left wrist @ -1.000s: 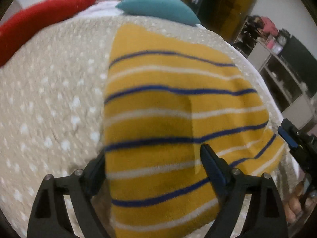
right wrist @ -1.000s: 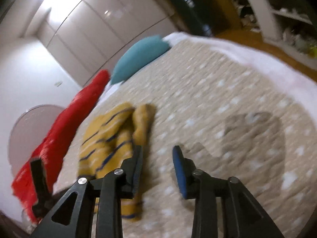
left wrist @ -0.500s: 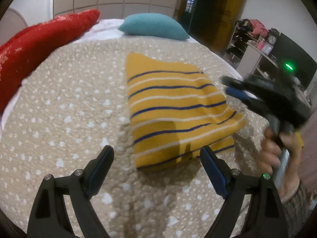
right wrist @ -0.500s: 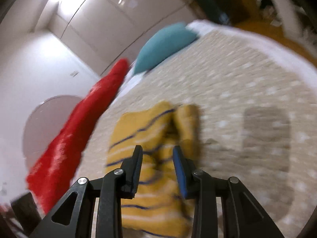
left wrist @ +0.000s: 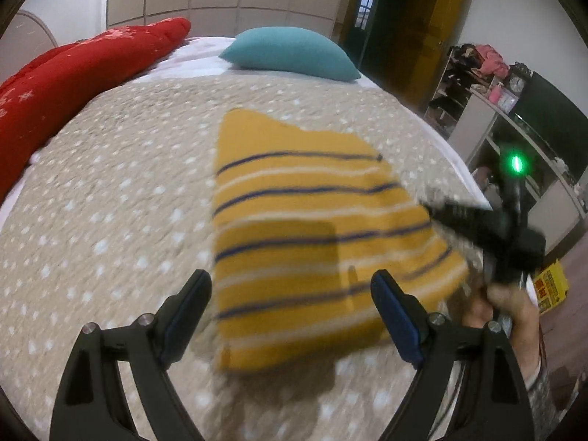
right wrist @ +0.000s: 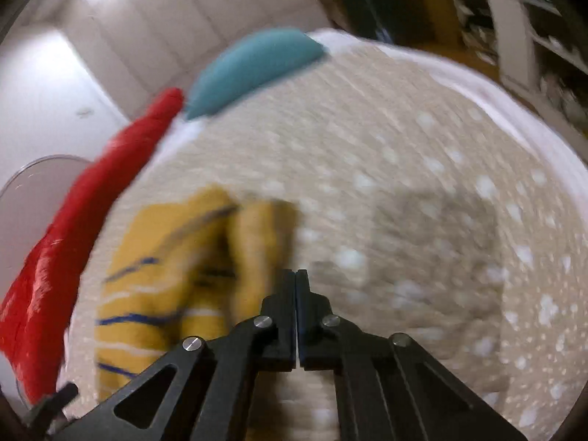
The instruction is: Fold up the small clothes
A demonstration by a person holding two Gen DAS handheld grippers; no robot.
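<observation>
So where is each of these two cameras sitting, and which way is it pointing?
Left wrist: rides on the left gripper, looking forward over the bed at the folded yellow striped garment; its own open fingers show, plus the person's right hand holding the right gripper.
Right wrist: rides on the right gripper, facing across the bed with the garment to the left; its fingers are shut.
Shared: garment, bed, teal pillow, red blanket.
</observation>
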